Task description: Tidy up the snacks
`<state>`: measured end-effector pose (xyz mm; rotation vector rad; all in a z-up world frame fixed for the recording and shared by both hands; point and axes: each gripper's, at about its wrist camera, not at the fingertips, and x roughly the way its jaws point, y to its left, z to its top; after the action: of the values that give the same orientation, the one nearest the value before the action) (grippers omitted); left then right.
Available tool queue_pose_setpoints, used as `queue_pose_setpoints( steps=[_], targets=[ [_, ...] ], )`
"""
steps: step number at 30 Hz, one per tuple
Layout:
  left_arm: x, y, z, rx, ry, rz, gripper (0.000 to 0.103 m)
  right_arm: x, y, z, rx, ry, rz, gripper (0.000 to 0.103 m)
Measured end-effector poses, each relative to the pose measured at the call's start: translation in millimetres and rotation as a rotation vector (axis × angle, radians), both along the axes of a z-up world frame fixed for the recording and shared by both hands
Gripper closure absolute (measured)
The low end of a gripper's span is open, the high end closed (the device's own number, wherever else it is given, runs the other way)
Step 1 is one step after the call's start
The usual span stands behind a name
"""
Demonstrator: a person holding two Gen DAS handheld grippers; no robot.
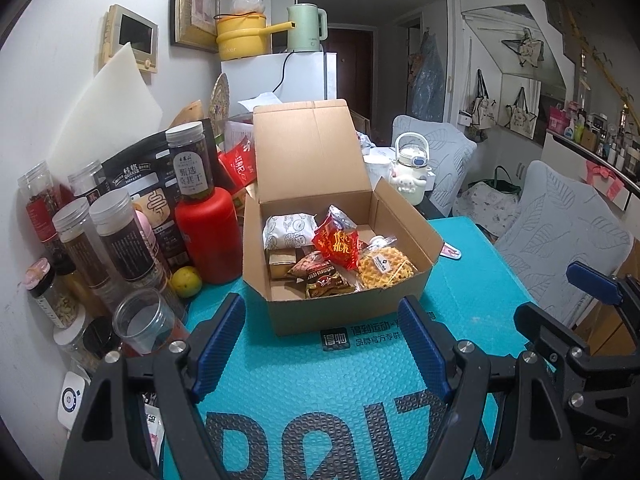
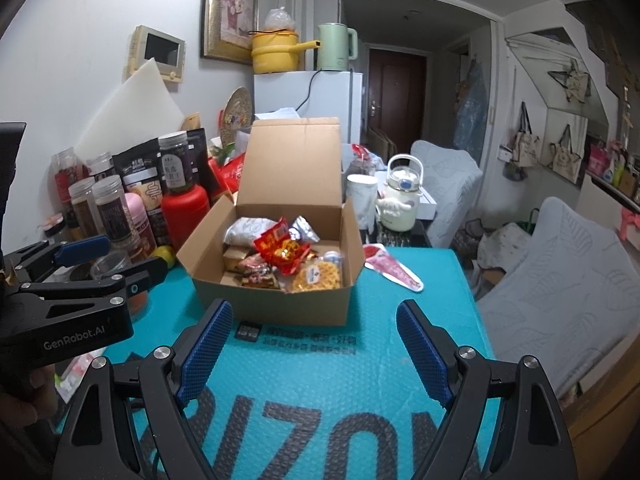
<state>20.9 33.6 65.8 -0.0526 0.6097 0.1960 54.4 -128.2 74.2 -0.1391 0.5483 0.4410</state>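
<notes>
Ahead of hand-held gripper [image 2: 314, 354]: snack box [image 2: 280, 300].

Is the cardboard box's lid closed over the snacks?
No, the cardboard box has its lid standing open behind it, with the snack packets exposed inside.

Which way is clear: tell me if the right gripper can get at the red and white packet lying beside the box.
Probably yes. The red and white packet lies alone on the teal mat, right of the cardboard box; the right gripper has open, empty jaws and nothing between.
</notes>
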Motion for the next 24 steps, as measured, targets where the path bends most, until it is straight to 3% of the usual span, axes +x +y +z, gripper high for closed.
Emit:
queue_pose_setpoints(
  steps=[13, 24],
  targets=[
    [13, -8, -3, 0.026, 0.036, -0.020, 0.024, 4, -7, -7, 0.004, 0.011, -0.036, 0.018],
    [11, -14, 5, 0.039, 0.015, -0.041, 0.024, 1, -14, -6, 0.002, 0.009, -0.064, 0.018]
  ],
)
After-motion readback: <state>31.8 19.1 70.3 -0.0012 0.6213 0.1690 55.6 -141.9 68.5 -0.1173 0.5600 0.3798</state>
